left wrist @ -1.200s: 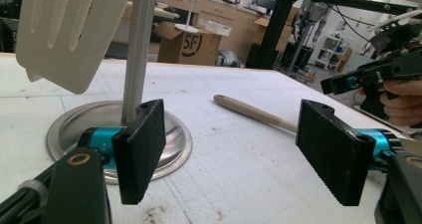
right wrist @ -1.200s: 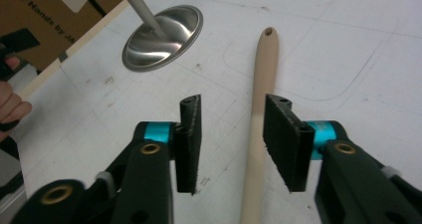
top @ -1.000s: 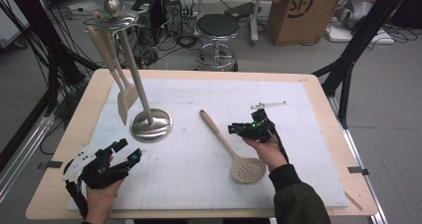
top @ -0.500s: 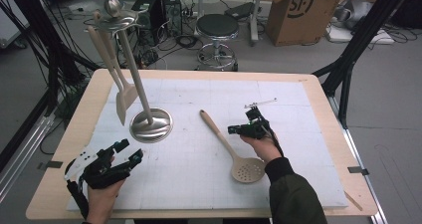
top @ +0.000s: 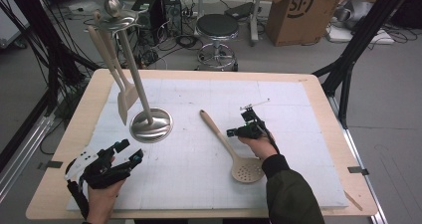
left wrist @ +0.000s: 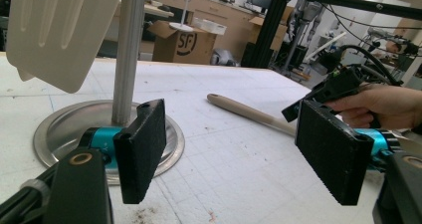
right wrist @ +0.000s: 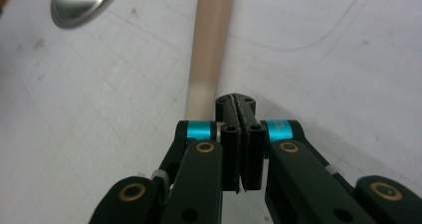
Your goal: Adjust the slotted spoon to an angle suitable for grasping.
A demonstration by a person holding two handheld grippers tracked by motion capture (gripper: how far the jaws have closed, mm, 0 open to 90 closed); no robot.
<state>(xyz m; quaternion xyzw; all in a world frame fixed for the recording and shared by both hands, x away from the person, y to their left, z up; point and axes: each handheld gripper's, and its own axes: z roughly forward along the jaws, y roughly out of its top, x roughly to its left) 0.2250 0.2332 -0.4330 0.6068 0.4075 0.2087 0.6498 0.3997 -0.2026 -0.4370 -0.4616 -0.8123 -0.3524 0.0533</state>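
Two grippers over one desk (top: 318,92), white mat on top. Stand (top: 150,123) sits left of centre in the high view, round steel base flat on the mat, pole leaning toward upper left, with a spatula (top: 125,98) hanging beside the pole. Slotted spoon (top: 233,147) lies flat on the mat right of centre, handle pointing to upper left, perforated bowl toward lower right. Right gripper (top: 235,132) is at the spoon's handle mid-length; its fingers (right wrist: 246,144) have just been closing and are now clenched pad to pad, with nothing between them, handle just ahead of the tips. Left gripper (top: 130,152) sits at lower left, well apart from the spoon, fingers (left wrist: 142,149) spread wide, released, holding nothing.
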